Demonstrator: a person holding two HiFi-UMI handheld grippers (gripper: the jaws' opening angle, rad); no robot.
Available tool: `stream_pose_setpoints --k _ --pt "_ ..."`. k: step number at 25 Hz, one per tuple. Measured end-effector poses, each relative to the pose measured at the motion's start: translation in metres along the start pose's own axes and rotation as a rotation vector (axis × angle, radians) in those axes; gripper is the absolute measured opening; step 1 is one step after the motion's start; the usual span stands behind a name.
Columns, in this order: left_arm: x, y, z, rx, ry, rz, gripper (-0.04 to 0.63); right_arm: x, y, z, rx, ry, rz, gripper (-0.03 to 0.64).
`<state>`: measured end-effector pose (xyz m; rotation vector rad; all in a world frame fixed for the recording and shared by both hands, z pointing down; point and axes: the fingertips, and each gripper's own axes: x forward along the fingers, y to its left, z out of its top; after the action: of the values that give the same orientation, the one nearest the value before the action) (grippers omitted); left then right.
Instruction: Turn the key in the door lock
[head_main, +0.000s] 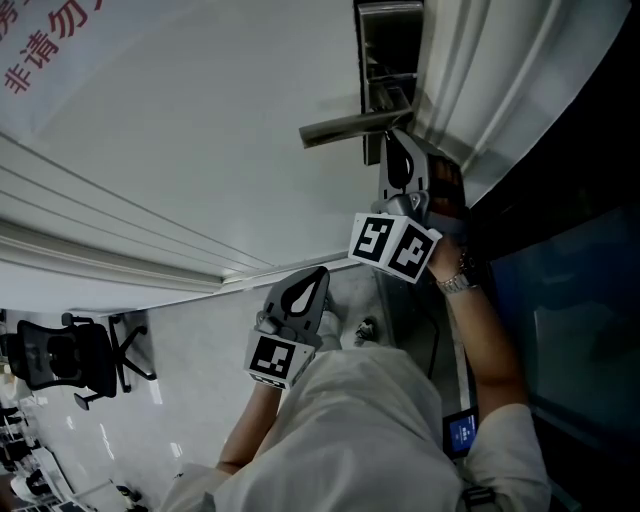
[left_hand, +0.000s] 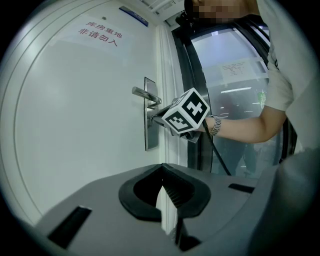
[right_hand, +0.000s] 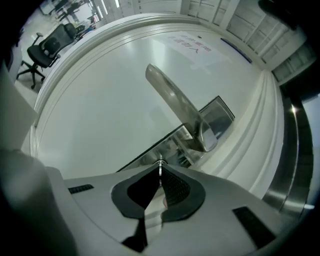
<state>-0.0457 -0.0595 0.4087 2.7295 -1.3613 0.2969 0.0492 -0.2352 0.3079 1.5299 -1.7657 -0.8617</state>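
Note:
A white door carries a steel lock plate (left_hand: 150, 136) with a lever handle (head_main: 345, 127) above the keyhole. My right gripper (right_hand: 160, 171) is up against the plate just below the handle (right_hand: 175, 102), and its jaws are closed on a thin metal key (right_hand: 160, 164) standing in the lock. From the left gripper view, the right gripper (left_hand: 154, 119) reaches the plate from the right, held level. My left gripper (head_main: 320, 272) hangs back from the door, lower down, jaws shut with nothing between them. The key is hidden in the head view.
A sign with red characters (left_hand: 100, 36) is stuck high on the door. The door frame and a dark glass panel (left_hand: 240, 75) lie to the right of the lock. An office chair (head_main: 70, 360) stands on the floor off to the left.

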Motion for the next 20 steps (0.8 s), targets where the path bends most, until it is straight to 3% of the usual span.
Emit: stream_pose_setpoints --k 20 --pt "0.0011 -0.0003 -0.0078 0.0 0.015 0.003 0.005 0.0032 -0.0104 -0.0016 0.8 -0.019 0.112 0.014"
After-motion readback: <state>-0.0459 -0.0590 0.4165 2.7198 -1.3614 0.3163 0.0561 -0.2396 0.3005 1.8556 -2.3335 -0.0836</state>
